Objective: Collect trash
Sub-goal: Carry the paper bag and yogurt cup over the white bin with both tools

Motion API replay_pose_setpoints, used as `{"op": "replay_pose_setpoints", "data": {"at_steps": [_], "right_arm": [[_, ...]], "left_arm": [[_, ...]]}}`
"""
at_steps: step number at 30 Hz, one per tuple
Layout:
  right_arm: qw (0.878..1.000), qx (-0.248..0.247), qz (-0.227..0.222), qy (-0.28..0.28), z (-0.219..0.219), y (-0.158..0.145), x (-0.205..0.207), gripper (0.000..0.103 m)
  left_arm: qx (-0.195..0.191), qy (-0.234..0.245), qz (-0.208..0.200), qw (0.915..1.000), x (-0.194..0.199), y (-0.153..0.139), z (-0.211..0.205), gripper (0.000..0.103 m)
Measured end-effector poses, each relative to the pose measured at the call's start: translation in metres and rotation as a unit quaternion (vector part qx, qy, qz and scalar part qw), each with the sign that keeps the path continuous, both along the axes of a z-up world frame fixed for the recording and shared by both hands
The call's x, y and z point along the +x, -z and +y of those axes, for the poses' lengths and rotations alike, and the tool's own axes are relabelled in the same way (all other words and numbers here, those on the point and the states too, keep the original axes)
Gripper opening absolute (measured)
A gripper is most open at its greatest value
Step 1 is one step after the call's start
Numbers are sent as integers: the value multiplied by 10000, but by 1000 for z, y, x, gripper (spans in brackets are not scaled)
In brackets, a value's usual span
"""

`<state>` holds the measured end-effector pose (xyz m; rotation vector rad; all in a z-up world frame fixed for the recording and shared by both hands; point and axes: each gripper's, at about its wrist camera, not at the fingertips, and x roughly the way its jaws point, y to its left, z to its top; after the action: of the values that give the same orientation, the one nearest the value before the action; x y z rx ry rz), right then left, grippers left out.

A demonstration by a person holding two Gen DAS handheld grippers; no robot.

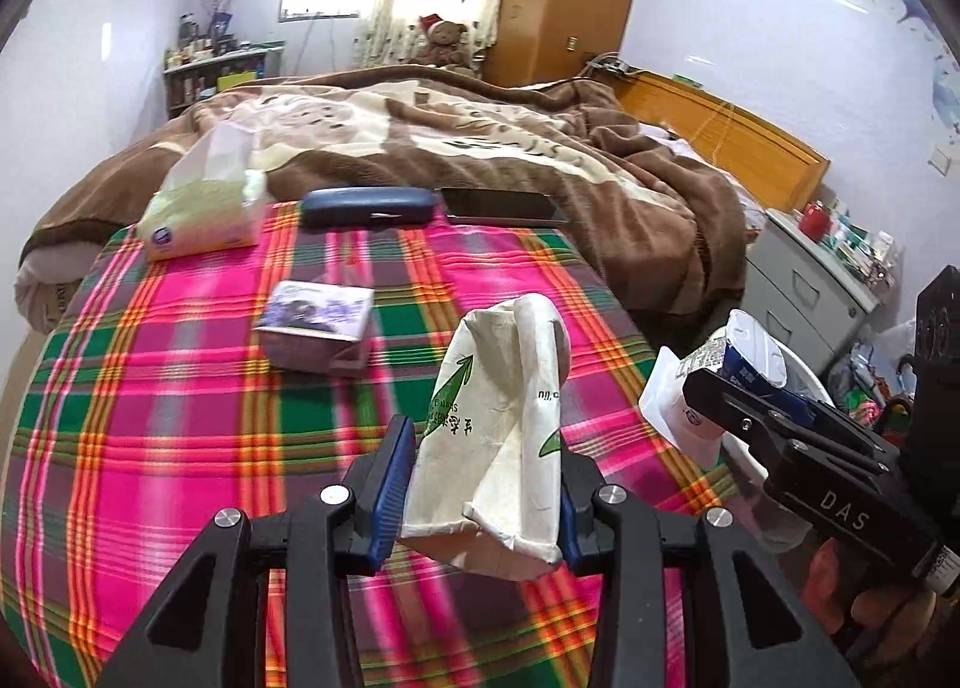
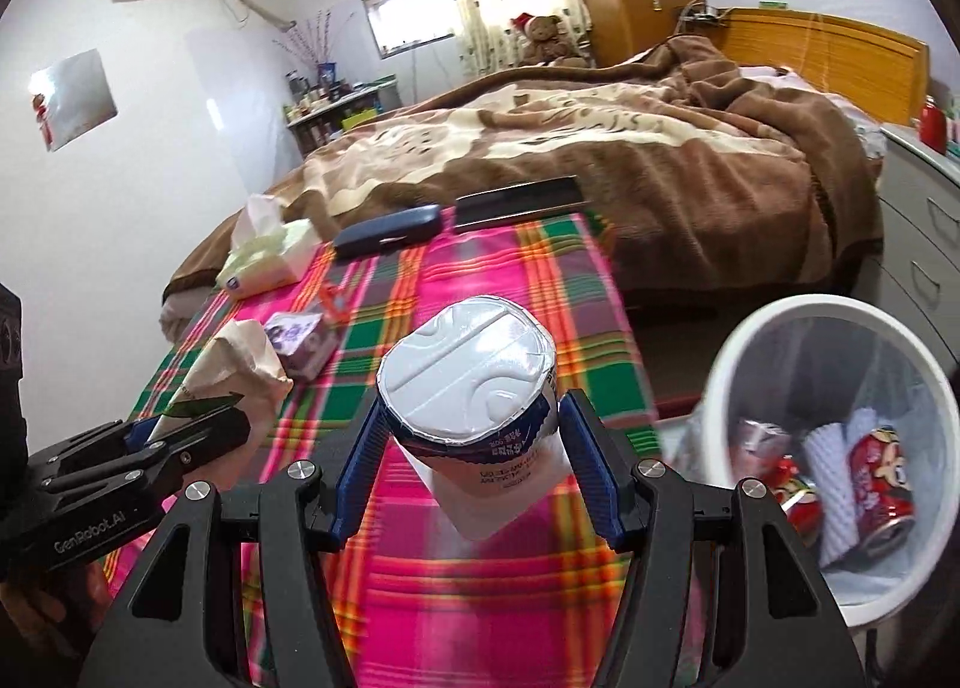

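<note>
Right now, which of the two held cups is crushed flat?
The paper cup in the left gripper; the foil-sealed yogurt cup in the right gripper keeps its round shape.

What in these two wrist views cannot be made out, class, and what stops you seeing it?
- Printing on the crushed paper cup in the left tool: left wrist view, creased, too small.
- Label on the yogurt cup in the right tool: right wrist view, too small.
- Bottom of the white bin: right wrist view, covered by cans and cut by the frame edge.
- Small box artwork: blurred.
</note>
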<state>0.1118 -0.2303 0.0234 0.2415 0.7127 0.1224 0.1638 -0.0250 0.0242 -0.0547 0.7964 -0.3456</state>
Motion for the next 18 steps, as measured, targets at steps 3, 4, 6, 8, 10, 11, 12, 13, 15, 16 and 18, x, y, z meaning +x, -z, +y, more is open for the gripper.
{"op": "replay_pose_setpoints", "data": {"at_steps": [3, 4, 6, 8, 10, 11, 12, 13, 15, 16, 18], "right_arm": [[9999, 5, -26, 144, -16, -1, -2, 60], [9998, -3, -29, 210, -22, -1, -3, 60], [9995, 1, -48, 308, -34, -2, -5, 60], [9990, -4, -37, 439, -47, -2, -6, 60], [9984, -12, -44, 563, -61, -3, -8, 60], [9979, -31, -50, 644, -68, -4, -10, 60], [9975, -39, -61, 706, -74, -4, -13, 60], [9969, -50, -58, 784, -82, -4, -14, 60], [9956, -102, -31, 928, -95, -4, -17, 60], [9949, -116, -20, 1002, -102, -3, -19, 60], [9938, -115, -12, 1108, -111, -3, -22, 60]], "left_arm": [[-11, 152, 0, 9999, 0, 0, -18, 41], [-15, 210, 4, 9998, 0, 0, -25, 41], [-20, 307, 7, 9995, -1, -1, -38, 41], [-22, 419, 9, 9991, -1, -1, -52, 41], [-33, 520, 10, 9986, -1, -1, -66, 41], [-54, 591, 15, 9982, -1, -1, -74, 41], [-71, 651, 20, 9979, -1, -1, -81, 41], [-78, 725, 51, 9973, 0, 0, -91, 41], [-70, 860, 78, 9962, 1, 2, -106, 41], [-65, 946, 96, 9954, 1, 3, -116, 41], [-74, 1078, 114, 9941, 1, 4, -130, 41]]}}
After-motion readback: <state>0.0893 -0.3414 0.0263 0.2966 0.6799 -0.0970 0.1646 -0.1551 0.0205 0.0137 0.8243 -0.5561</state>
